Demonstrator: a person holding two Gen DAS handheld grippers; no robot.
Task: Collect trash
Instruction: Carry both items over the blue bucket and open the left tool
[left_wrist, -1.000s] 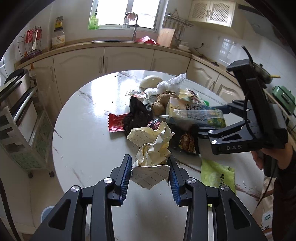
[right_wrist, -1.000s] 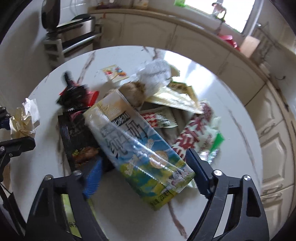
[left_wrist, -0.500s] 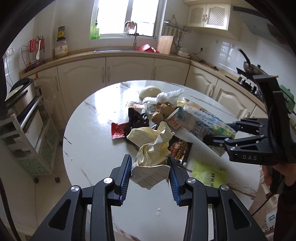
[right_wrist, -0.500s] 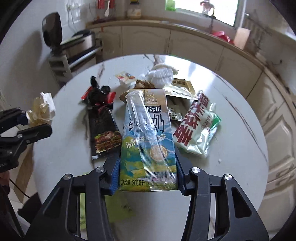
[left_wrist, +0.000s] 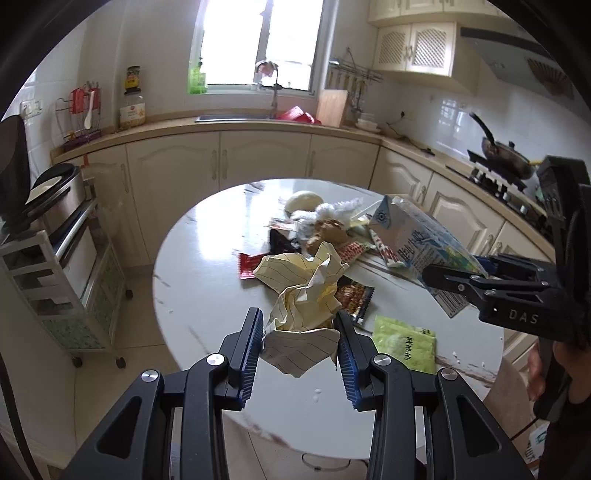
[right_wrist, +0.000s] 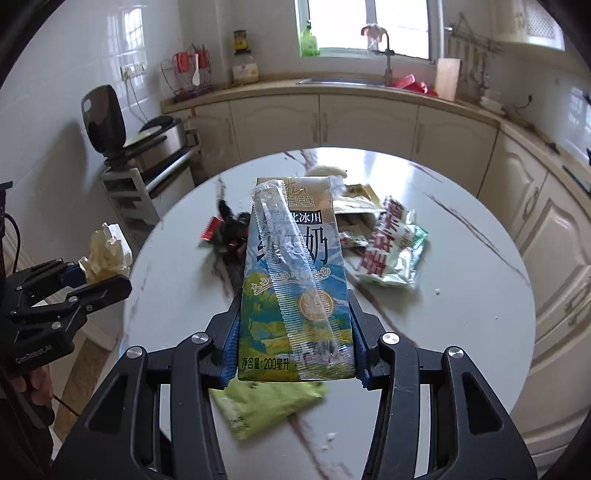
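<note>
My left gripper (left_wrist: 299, 332) is shut on a crumpled wad of yellow lined paper (left_wrist: 303, 291), held up above the round white marble table (left_wrist: 195, 295). My right gripper (right_wrist: 293, 328) is shut on a blue and green milk carton (right_wrist: 295, 273) with a wrapped straw on its face, lifted off the table. From the left wrist view the carton (left_wrist: 417, 240) hangs at the right in the other gripper (left_wrist: 476, 275). From the right wrist view the paper wad (right_wrist: 105, 254) sits at the left in the left gripper (right_wrist: 85, 278).
Wrappers lie in a heap mid-table: a red and white bag (right_wrist: 391, 247), a green packet (left_wrist: 404, 343), a dark snack packet (left_wrist: 352, 295), a red wrapper (left_wrist: 249, 266). A wheeled rack (left_wrist: 62, 280) stands left of the table. Cream cabinets and counter run behind.
The right gripper closed on the milk carton, rolled it upright and lifted it off the heap. Both grippers rose and drew back from the table, the left still holding the paper.
</note>
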